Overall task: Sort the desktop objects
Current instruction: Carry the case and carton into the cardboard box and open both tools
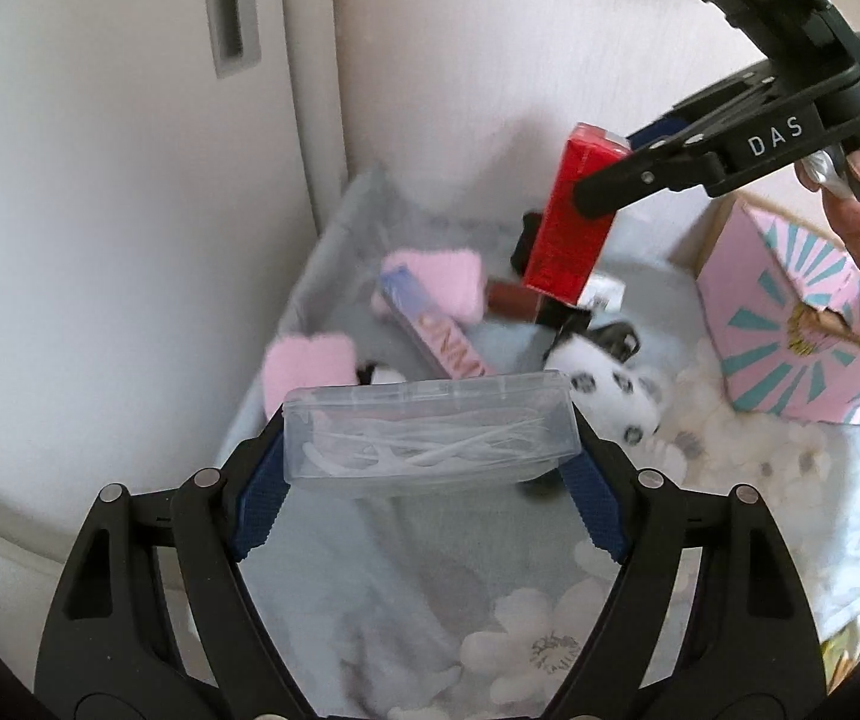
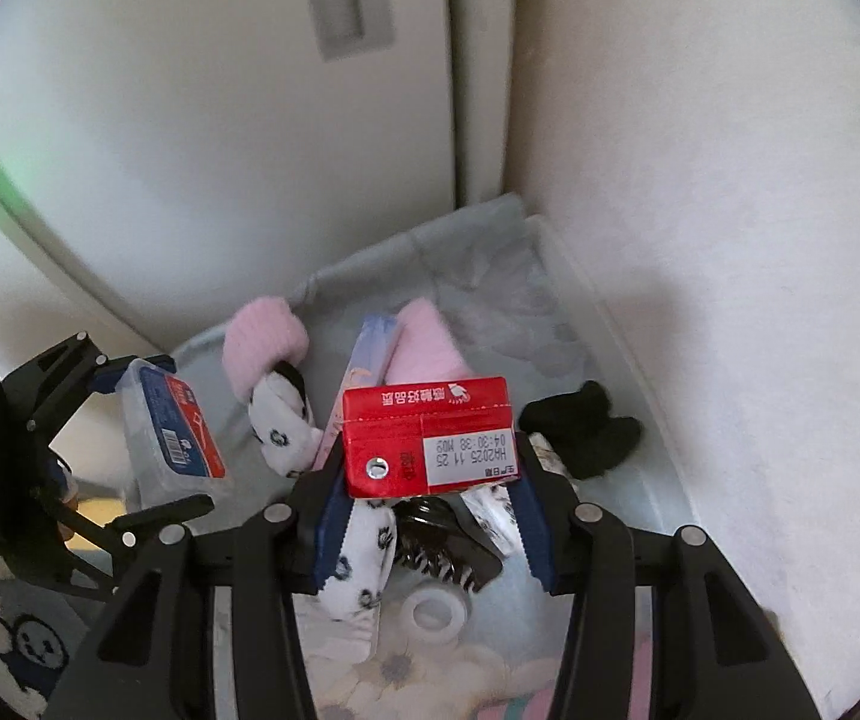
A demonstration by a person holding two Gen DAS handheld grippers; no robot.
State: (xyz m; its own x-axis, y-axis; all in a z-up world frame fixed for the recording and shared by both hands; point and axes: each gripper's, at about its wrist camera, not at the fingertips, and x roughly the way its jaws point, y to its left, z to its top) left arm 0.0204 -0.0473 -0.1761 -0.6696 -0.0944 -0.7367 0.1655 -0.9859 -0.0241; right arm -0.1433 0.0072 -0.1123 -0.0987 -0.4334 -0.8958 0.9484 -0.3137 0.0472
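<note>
I have two things in hand. The carton (image 2: 426,435), red and small, sits between my right gripper's (image 2: 430,483) blue pads, clamped across its narrow sides and lifted clear of the tray (image 2: 622,324). I judge it stiff at the folded edges but soft on the broad faces, and likely light; a foil straw-hole shows on top, so I would not squeeze harder. Taking it low on the sides looks right.

The clear box (image 1: 426,432) is clamped endwise in my left gripper (image 1: 426,462), jaws wide on its short ends. It is hard, smooth plastic holding thin white sticks, so I expect it to be light and slippery, and its lid could pop under pressure.

Below them, the tray holds the rest: pink socks (image 1: 433,282), a spotted sock (image 1: 604,390), a long pink tube-box (image 1: 436,330) and a black item (image 2: 586,429) near the far right edge. A pink patterned box (image 1: 802,330) stands at the right side.
</note>
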